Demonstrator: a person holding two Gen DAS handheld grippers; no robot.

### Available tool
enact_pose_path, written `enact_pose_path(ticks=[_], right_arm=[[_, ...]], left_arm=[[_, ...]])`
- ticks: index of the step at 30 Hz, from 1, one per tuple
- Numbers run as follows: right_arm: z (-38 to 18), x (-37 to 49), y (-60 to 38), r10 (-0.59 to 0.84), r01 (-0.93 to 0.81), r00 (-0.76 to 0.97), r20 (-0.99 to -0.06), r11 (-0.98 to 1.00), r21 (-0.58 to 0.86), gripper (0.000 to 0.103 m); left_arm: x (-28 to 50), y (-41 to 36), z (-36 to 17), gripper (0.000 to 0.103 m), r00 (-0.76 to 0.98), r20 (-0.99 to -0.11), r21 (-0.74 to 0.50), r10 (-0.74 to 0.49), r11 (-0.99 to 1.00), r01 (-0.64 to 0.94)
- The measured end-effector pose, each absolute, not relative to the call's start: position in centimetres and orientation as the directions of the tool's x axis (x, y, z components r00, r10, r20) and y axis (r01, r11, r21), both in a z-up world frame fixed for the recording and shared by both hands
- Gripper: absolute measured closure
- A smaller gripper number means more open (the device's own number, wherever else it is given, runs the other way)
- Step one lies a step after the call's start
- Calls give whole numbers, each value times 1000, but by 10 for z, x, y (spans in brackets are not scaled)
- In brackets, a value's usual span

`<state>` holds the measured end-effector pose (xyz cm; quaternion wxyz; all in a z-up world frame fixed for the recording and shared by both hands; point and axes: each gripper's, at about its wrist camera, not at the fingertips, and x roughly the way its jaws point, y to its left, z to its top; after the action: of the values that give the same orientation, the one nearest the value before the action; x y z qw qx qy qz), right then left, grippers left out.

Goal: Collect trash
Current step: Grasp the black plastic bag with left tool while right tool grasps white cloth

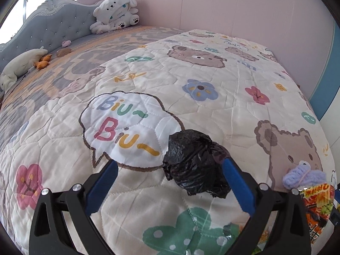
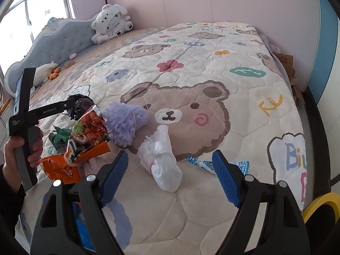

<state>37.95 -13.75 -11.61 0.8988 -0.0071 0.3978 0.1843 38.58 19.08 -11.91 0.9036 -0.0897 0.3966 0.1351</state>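
Black crumpled bag [image 1: 196, 163] lies between the left gripper's [image 1: 170, 183] released jaws on a bed quilt [image 1: 212, 106]; the right gripper [image 2: 170, 174], jaws released, faces white tissue [image 2: 161, 161].

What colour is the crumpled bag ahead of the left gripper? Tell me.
Black bag, clearest in the left wrist view.

Pink walls [image 1: 233, 6] enclose a bed with a tufted grey headboard [image 1: 51, 29] below a daylit window [image 2: 27, 14].

Bear-print quilt [image 1: 212, 106] covers bed; white plush toy [image 1: 115, 10] against tufted headboard [image 1: 48, 27].
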Motion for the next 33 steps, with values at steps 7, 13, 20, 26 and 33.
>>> enact_pose_path(ticks=[7,13,20,26,33], right_arm=[[-132,394,-127,324,-347,594,-736,929,129,26],[-143,399,-124,326,-349,579,-747,927,134,33],[-147,401,-125,348,-357,562,-750,920,159,61],[-143,396,-121,353,-382,569,-743,913,142,73],[-125,392,-133,404,-374,571,-714,903,213,74]], left_arm=[[399,185,-128,8,653,-739,-62,162,950,-306],[409,169,-136,14,652,-746,-44,134,967,-249],[416,156,-142,41,643,-758,-21,109,981,-192],[412,156,-139,49,661,-745,-40,94,982,-185],[401,159,-124,50,690,-721,-76,70,981,-180]])
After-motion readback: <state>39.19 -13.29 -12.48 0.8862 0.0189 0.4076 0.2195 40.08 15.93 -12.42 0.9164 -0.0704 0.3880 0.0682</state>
